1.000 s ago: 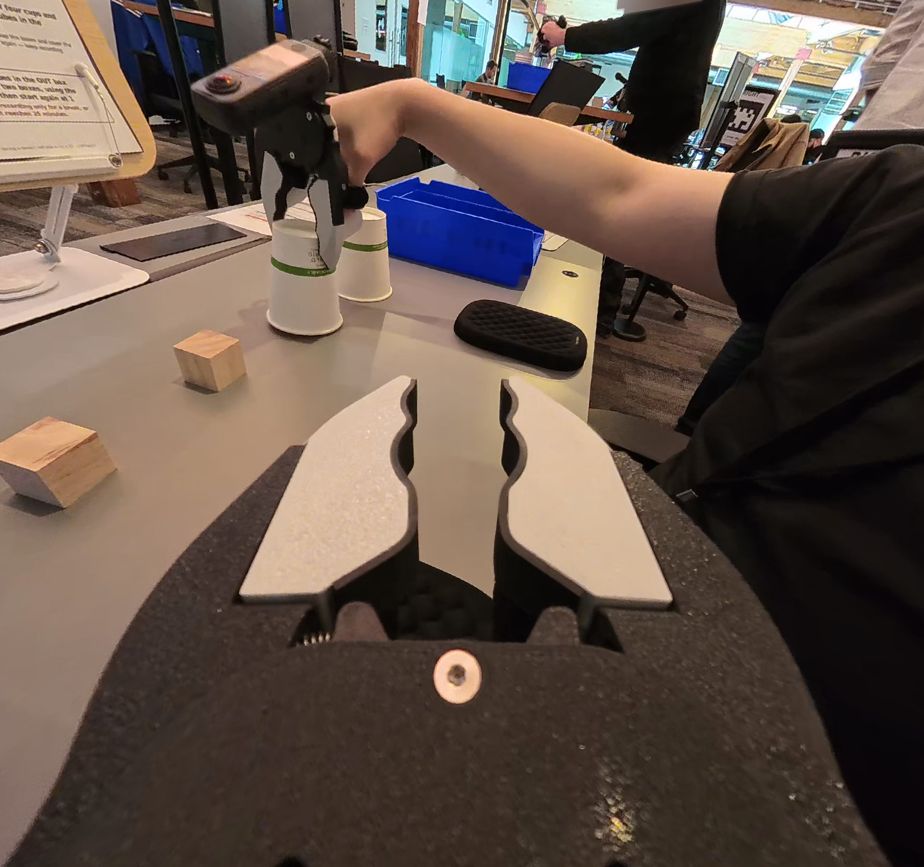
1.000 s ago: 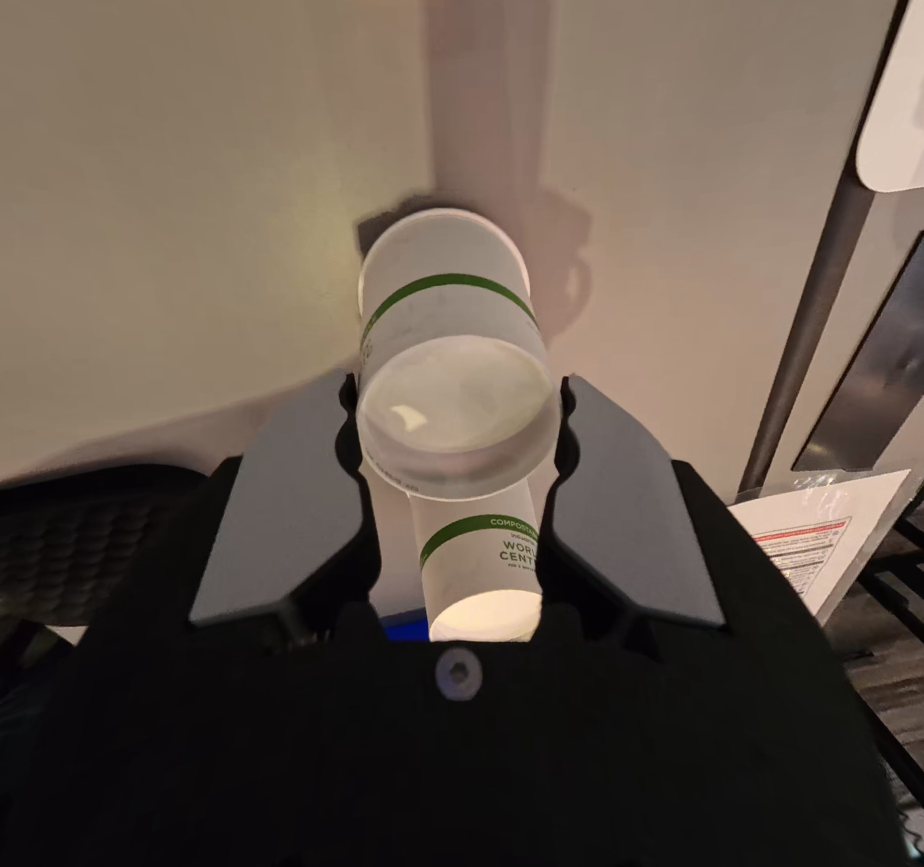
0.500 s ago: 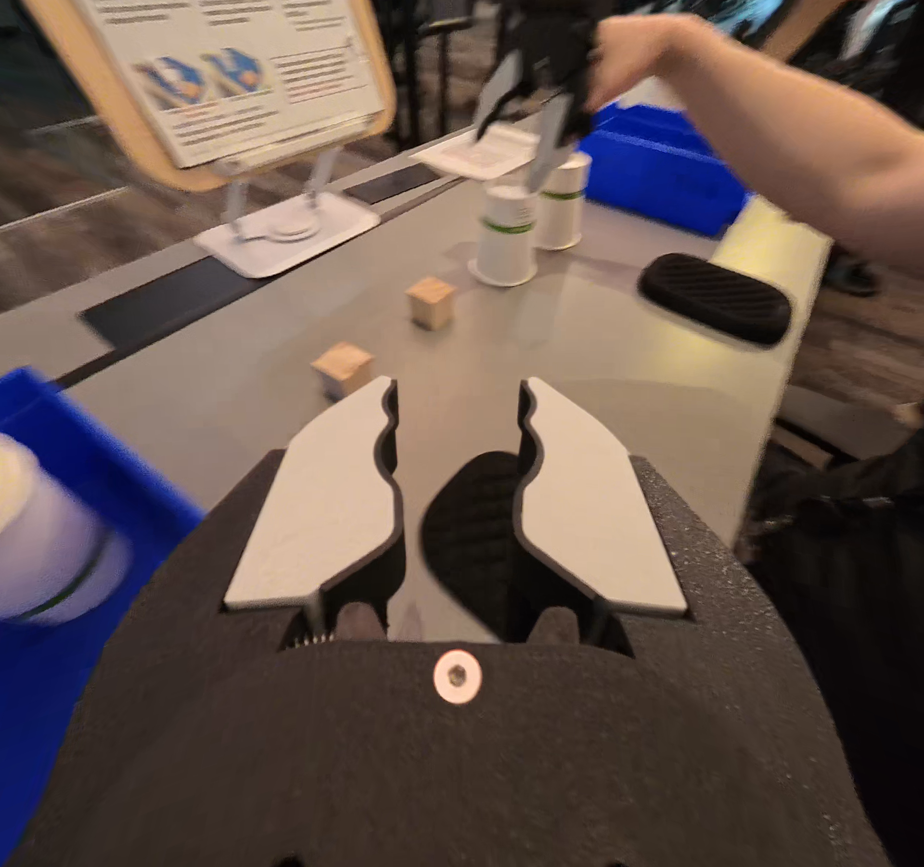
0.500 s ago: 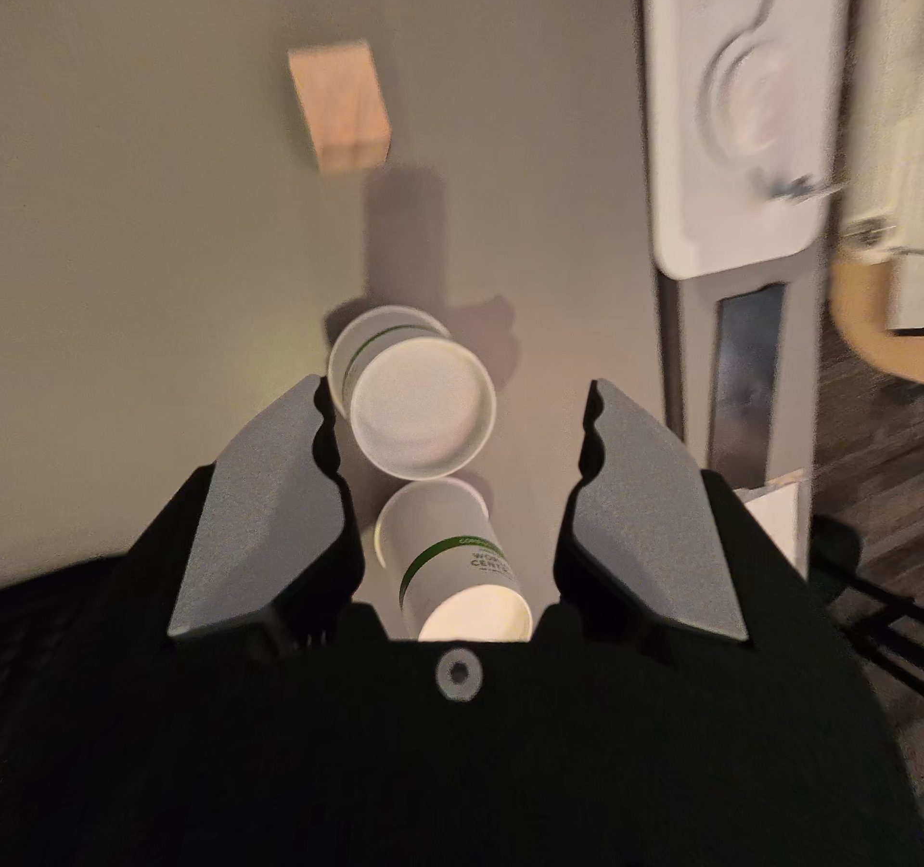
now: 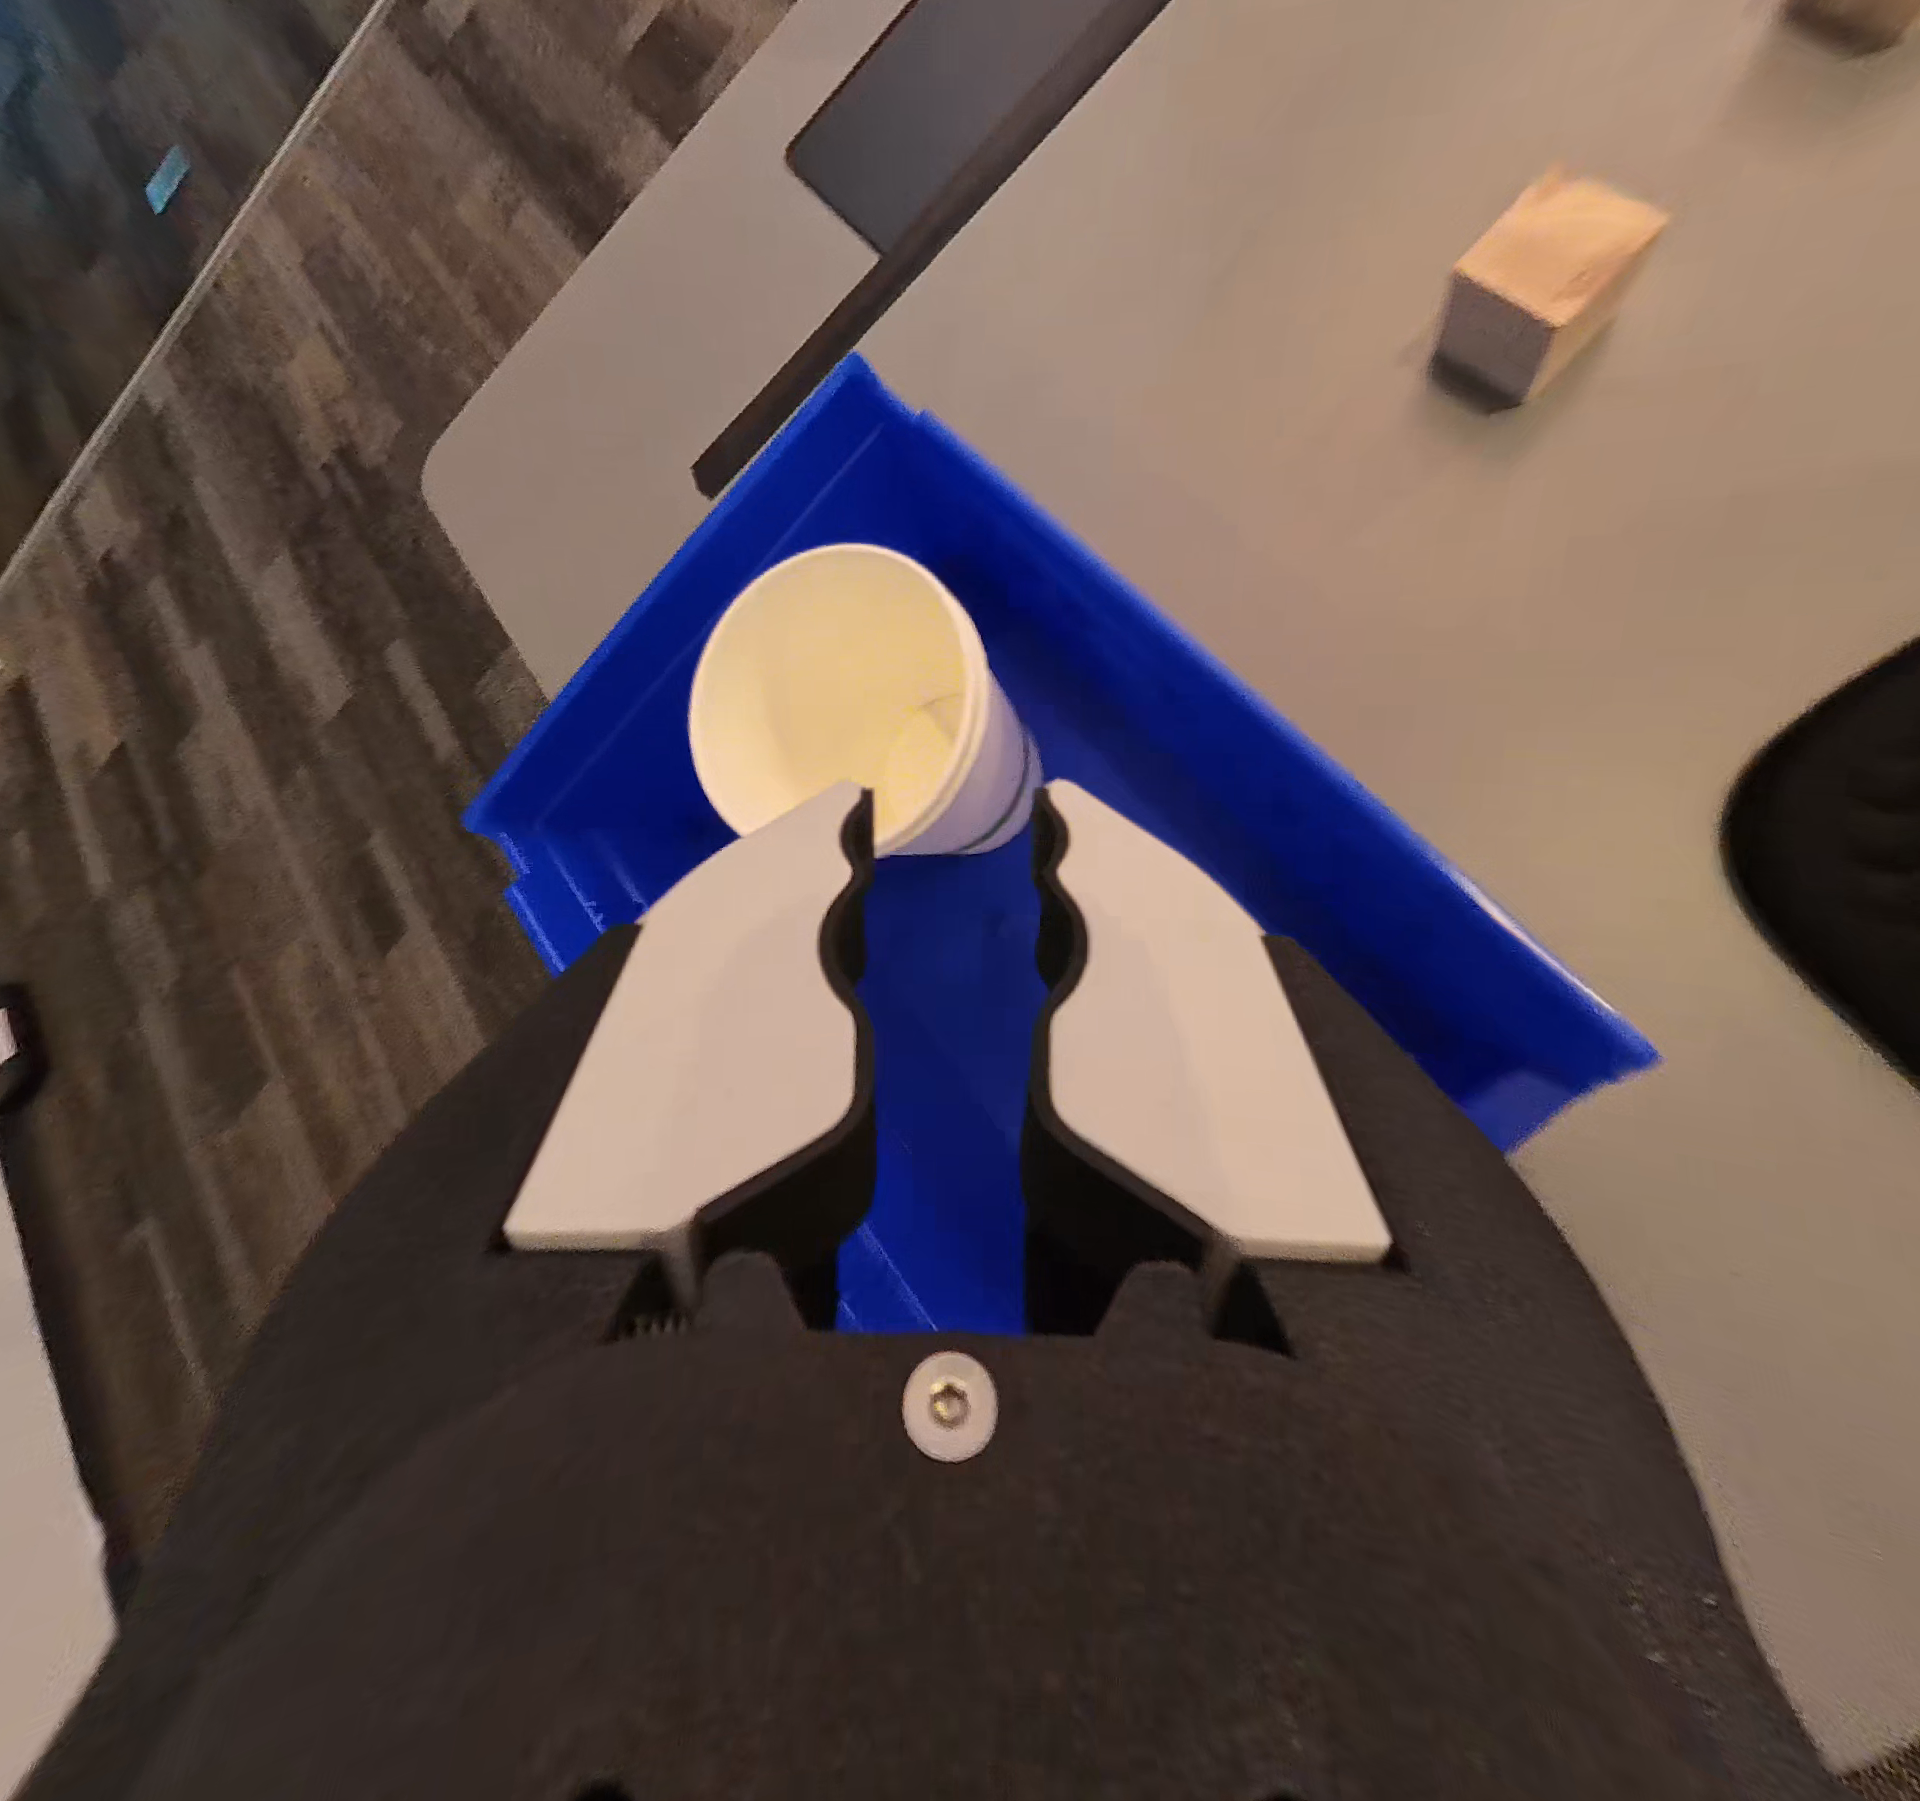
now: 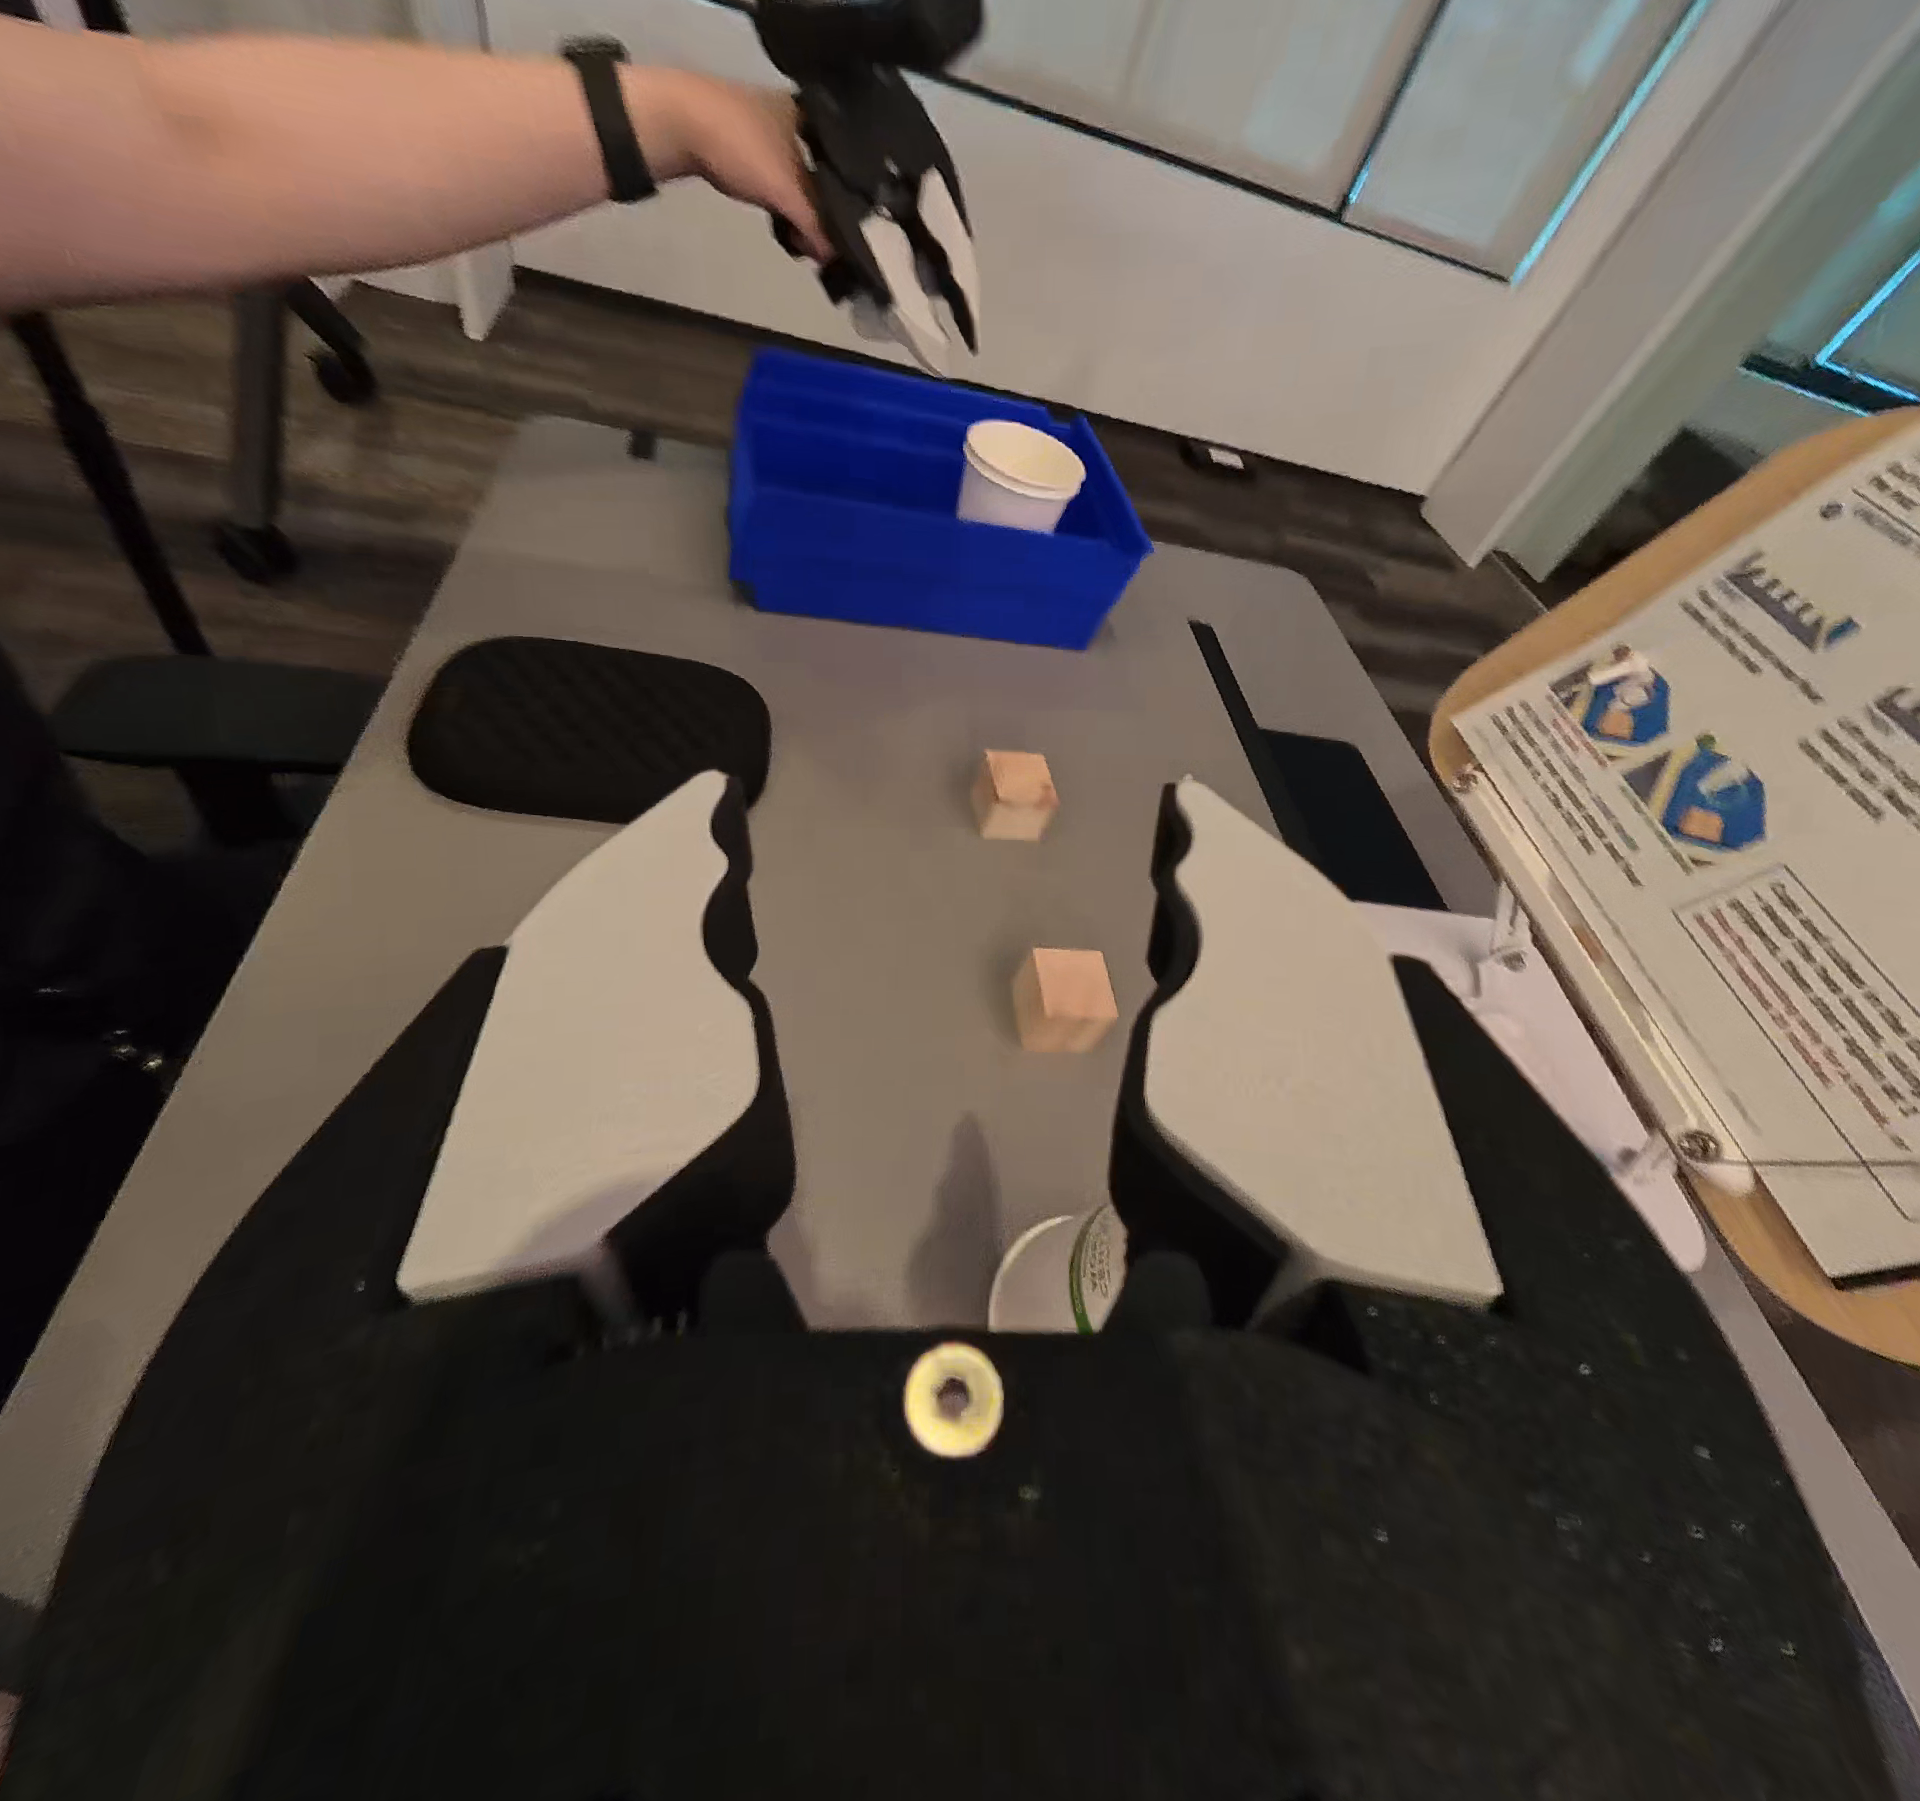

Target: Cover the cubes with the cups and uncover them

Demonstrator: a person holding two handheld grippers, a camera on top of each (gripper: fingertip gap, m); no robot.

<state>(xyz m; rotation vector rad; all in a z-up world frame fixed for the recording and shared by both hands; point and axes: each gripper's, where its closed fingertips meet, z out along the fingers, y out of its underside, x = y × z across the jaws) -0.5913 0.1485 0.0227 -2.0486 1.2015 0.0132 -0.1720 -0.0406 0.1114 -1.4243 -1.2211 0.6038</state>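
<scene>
Two wooden cubes (image 6: 1013, 795) (image 6: 1065, 998) lie uncovered on the grey table (image 6: 623, 920). My right gripper (image 6: 951, 801) is open and empty, held above the table's near end. A white paper cup with a green band (image 6: 1060, 1273) shows low between its fingers, partly hidden. My left gripper (image 5: 951, 801) is open and empty, hovering over a blue bin (image 5: 1195, 816) that holds upright white cups (image 5: 842, 702). It also shows in the right wrist view (image 6: 925, 297), above the bin (image 6: 914, 567) and its cups (image 6: 1018, 489). One cube (image 5: 1538, 286) shows in the left wrist view.
A black padded rest (image 6: 587, 728) lies left of the cubes. A wooden instruction board (image 6: 1714, 816) on a white stand borders the table's right side. A dark strip (image 5: 987, 68) is set into the table's far side. Floor lies beyond the table edges.
My right gripper opened, let go of the upside-down cup and drew back from it. My left gripper swung left from the table to above the blue bin with the cups.
</scene>
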